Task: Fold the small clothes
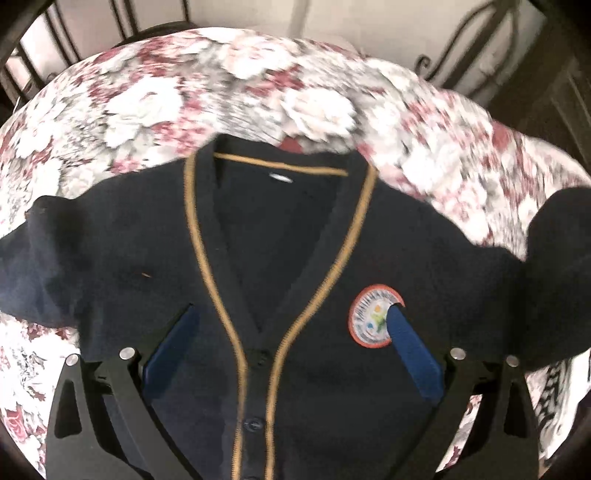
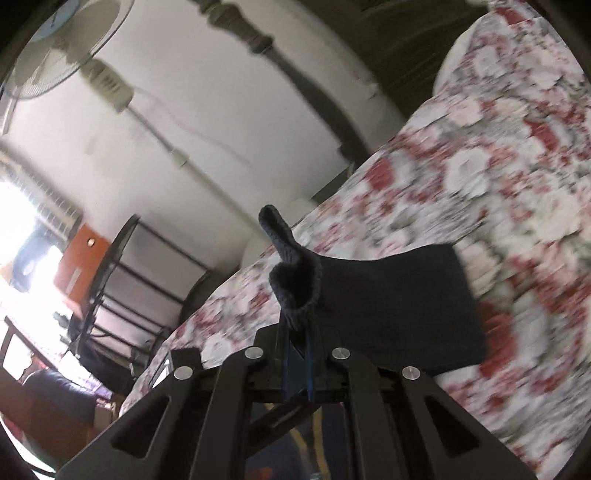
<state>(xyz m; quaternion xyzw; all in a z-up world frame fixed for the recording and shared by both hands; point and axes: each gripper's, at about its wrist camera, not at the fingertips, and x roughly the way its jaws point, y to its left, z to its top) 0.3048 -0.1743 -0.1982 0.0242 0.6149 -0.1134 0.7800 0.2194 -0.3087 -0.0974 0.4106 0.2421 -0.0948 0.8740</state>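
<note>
A small navy cardigan [image 1: 147, 258] with tan trim and a round crest badge [image 1: 369, 314] lies face up on a floral bedspread [image 1: 184, 96]. My left gripper [image 1: 291, 314] hovers over its chest, jaws wide open and empty, blue pads on either side of the button line. The cardigan's right sleeve [image 1: 554, 258] is lifted up. In the right wrist view my right gripper [image 2: 297, 332] is shut on the ribbed cuff [image 2: 291, 284] of that sleeve, holding it above the bedspread [image 2: 498, 184].
A dark metal bed frame [image 1: 480, 33] stands behind the bed. In the right wrist view a wall fan [image 2: 62, 48], a bed post [image 2: 255, 33], a metal rack [image 2: 140, 280] and a bright window are off the bed's side.
</note>
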